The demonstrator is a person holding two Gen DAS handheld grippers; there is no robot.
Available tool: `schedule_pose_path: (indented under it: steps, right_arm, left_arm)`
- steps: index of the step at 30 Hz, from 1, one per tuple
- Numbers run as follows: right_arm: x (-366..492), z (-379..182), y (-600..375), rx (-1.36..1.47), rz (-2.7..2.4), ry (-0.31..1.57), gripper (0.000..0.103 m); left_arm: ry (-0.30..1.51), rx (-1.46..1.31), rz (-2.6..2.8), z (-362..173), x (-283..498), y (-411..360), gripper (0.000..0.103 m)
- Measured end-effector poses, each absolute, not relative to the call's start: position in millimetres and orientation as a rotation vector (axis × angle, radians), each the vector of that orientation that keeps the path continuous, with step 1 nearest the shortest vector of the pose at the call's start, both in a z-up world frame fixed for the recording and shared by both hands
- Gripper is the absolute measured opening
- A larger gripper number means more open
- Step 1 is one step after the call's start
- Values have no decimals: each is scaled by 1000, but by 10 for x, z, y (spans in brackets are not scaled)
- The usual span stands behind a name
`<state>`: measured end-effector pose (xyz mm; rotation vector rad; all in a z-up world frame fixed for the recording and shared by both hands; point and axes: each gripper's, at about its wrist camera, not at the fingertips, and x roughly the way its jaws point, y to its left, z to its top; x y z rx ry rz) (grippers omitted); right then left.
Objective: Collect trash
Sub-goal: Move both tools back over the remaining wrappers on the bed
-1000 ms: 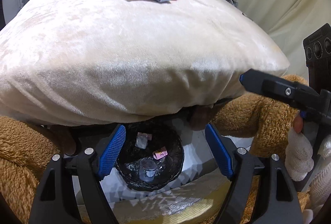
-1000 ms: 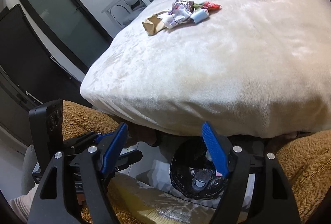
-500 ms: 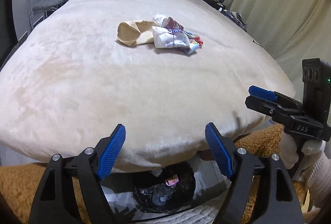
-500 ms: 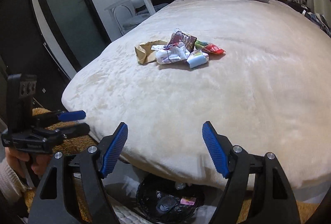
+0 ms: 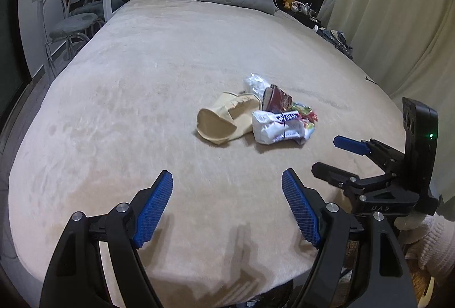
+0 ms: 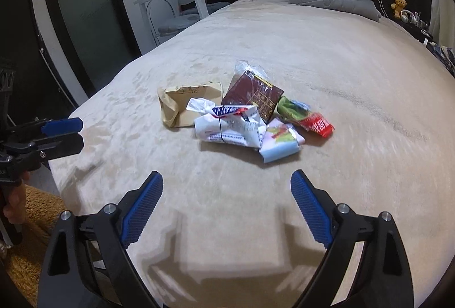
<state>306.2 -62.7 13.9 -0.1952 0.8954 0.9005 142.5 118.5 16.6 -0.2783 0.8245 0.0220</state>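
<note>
Wrappers (image 6: pixel 250 120) heaped on bed (image 6: pixel 355 74) at twelve o'clock; left gripper (image 5: pixel 227 201) released, empty; right gripper (image 6: pixel 227 201) just spread wider, empty

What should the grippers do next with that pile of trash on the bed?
Probably move the right gripper forward to the light blue packet, the nearest piece in the pile. Both grippers are open and empty, the right one having just opened wider, and neither reaches the trash yet.
</note>
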Motion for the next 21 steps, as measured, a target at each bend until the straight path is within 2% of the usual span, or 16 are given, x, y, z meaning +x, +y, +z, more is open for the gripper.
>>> schedule_pose_path:
  steps: [14, 16, 17, 21]
  right_arm:
    - [3371, -139, 130, -304, 787, 892, 90]
    - [3325, -143, 161, -336, 768, 864, 87]
    - [3323, -148, 179, -347, 765, 862, 77]
    - [3324, -135, 139, -337, 772, 856, 74]
  left_arm:
    - [820, -403, 53, 98, 1486, 1560, 78]
    - [824, -403, 53, 81, 1486, 1559, 78]
    - [826, -402, 52, 73, 1492, 1555, 78]
    - [832, -385, 50, 51, 1510, 1506, 78]
